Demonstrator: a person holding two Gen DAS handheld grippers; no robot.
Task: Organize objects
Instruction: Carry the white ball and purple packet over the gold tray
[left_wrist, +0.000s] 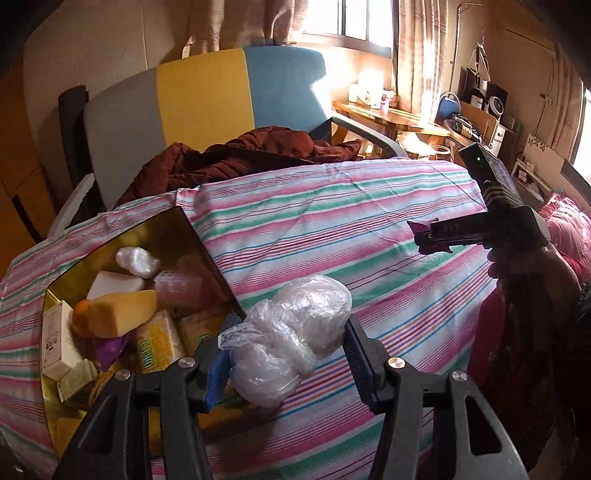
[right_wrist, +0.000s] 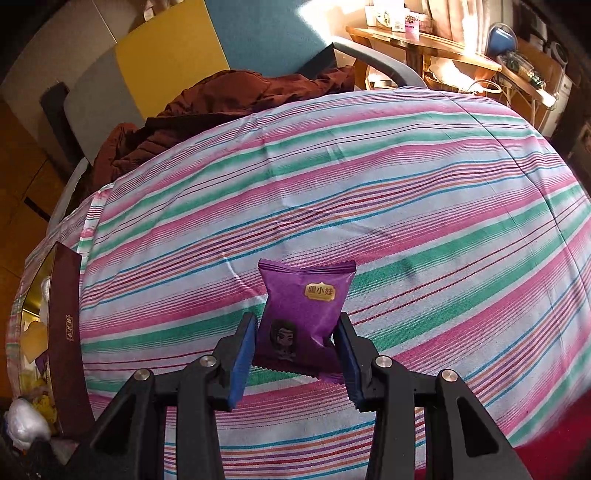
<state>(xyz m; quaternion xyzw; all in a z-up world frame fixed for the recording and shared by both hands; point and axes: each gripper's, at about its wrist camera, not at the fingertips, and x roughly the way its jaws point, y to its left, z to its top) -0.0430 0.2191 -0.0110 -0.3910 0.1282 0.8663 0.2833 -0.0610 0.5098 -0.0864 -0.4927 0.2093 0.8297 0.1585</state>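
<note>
Left gripper (left_wrist: 284, 354): 2 black fingers with blue pads, pinching a knotted bundle of clear plastic bags (left_wrist: 291, 332), which fills the gap between the pads and is raised over the striped bedsheet (left_wrist: 332, 206), just right of the gold-lined box (left_wrist: 199, 236); box contents (partly overlapped): a second plastic bundle (left_wrist: 137, 261), a white block (left_wrist: 114, 284), an orange-yellow plush piece (left_wrist: 110, 314), a pink ribbed item (left_wrist: 177, 288), yellow packets (left_wrist: 159, 339) with print too blurred to read, a white carton (left_wrist: 59, 339) with small unreadable text.

Right gripper (right_wrist: 295, 354): jaws pressed onto a purple snack packet (right_wrist: 303, 314), held upright between the pads, above the sheet; label on a gold tag in Chinese characters, reading "小娃" after 1 unclear character; cartoon face printed below; seen from the left wrist, its body bears "DAS". Box's brown outer wall (right_wrist: 66, 332) at far left carries gold characters, illegible.
</note>
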